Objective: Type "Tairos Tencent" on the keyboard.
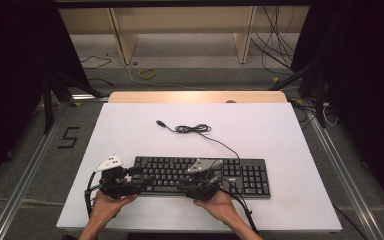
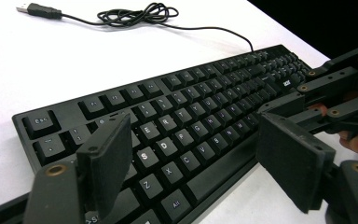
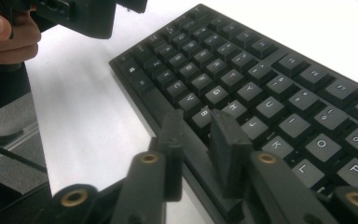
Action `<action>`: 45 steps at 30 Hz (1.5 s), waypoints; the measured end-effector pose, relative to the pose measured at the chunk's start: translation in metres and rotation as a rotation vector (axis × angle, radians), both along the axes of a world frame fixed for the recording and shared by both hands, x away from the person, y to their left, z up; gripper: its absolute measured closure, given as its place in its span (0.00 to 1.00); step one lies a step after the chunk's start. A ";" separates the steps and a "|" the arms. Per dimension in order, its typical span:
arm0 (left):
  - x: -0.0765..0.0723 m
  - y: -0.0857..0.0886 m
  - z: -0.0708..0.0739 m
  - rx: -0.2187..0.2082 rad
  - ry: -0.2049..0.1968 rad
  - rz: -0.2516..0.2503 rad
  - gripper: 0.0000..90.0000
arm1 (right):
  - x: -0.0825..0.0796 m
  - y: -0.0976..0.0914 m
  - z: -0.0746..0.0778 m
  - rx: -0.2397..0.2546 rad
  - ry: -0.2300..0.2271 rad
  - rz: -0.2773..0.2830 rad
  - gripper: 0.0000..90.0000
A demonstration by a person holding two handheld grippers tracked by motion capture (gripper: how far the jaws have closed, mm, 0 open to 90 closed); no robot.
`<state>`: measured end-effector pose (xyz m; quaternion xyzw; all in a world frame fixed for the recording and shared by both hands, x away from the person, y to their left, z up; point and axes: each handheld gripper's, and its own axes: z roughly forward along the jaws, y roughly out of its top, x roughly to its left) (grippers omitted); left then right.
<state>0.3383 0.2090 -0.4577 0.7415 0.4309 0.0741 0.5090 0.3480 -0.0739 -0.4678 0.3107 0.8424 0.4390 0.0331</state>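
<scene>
The left gripper (image 1: pixel 130 184) sits at the near left corner of the black keyboard (image 1: pixel 240 175), held in the person's left hand (image 1: pixel 107 204). In the left gripper view its two black jaws stand wide apart with nothing pinched; one jaw hangs over the S/A/Z keys and the other hovers off the near edge of the keyboard, around the space bar. Can't tell if either pad actually touches a key

The right gripper (image 3: pixel 198 147) is further right along the near edge, in the right hand (image 1: pixel 219 205), roughly mid-keyboard. In the right gripper view its jaws are drawn close together with just a narrow gap, and nothing is gripped between them. They sit right over the near edge of the keyboard by the B/N/H keys, looks like they're just above the space bar, though whether they rest on it I can't say

The keyboard lies flat on the white table top (image 1: pixel 130 130), in the near half, running left to right, number pad at the right end. Its thin black cable (image 1: pixel 215 139) goes off the far edge toward the left, bunches into a small loose coil (image 1: pixel 193 129) mid-table, and ends in a USB plug (image 1: pixel 160 123) lying free on the white surface, well apart from the keyboard
</scene>
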 end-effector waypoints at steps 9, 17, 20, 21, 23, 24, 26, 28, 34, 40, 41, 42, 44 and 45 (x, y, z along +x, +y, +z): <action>-0.003 -0.001 -0.001 0.010 0.004 -0.009 0.30 | 0.000 0.004 -0.005 -0.023 0.004 0.011 0.97; -0.004 -0.001 -0.002 0.007 0.005 -0.009 0.29 | 0.001 0.006 -0.009 -0.042 0.007 0.003 1.00; -0.005 -0.001 -0.001 0.008 0.004 -0.011 0.29 | 0.002 0.006 -0.010 -0.050 0.006 -0.001 1.00; -0.005 -0.001 -0.001 0.009 0.004 -0.011 0.29 | 0.002 0.006 -0.010 -0.052 0.005 0.000 1.00; -0.005 -0.001 -0.001 0.009 0.003 -0.011 0.29 | 0.002 0.007 -0.011 -0.054 0.007 -0.003 1.00; -0.005 -0.001 -0.001 0.009 0.003 -0.011 0.29 | 0.002 0.007 -0.011 -0.057 0.007 -0.005 1.00; -0.005 -0.001 -0.002 0.010 0.003 -0.012 0.29 | 0.002 0.007 -0.011 -0.058 0.006 -0.004 1.00; -0.005 -0.001 -0.002 0.010 0.003 -0.011 0.29 | 0.003 0.008 -0.012 -0.062 0.006 -0.005 1.00; -0.005 0.000 -0.002 0.011 0.004 -0.010 0.29 | 0.003 0.009 -0.017 -0.084 0.003 -0.005 1.00; -0.004 0.000 -0.002 0.011 0.006 -0.009 0.29 | 0.001 0.009 -0.017 -0.087 -0.008 -0.011 1.00; -0.004 0.000 -0.002 0.012 0.006 -0.008 0.29 | 0.001 0.009 -0.017 -0.086 -0.008 -0.011 1.00; -0.004 0.000 -0.002 0.012 0.006 -0.008 0.29 | 0.001 0.009 -0.017 -0.085 -0.006 -0.012 1.00; -0.004 0.000 -0.002 0.012 0.005 -0.008 0.29 | 0.002 0.008 -0.017 -0.077 -0.002 -0.015 1.00; -0.004 0.001 -0.002 0.012 0.005 -0.007 0.29 | 0.002 0.008 -0.016 -0.070 0.005 -0.018 1.00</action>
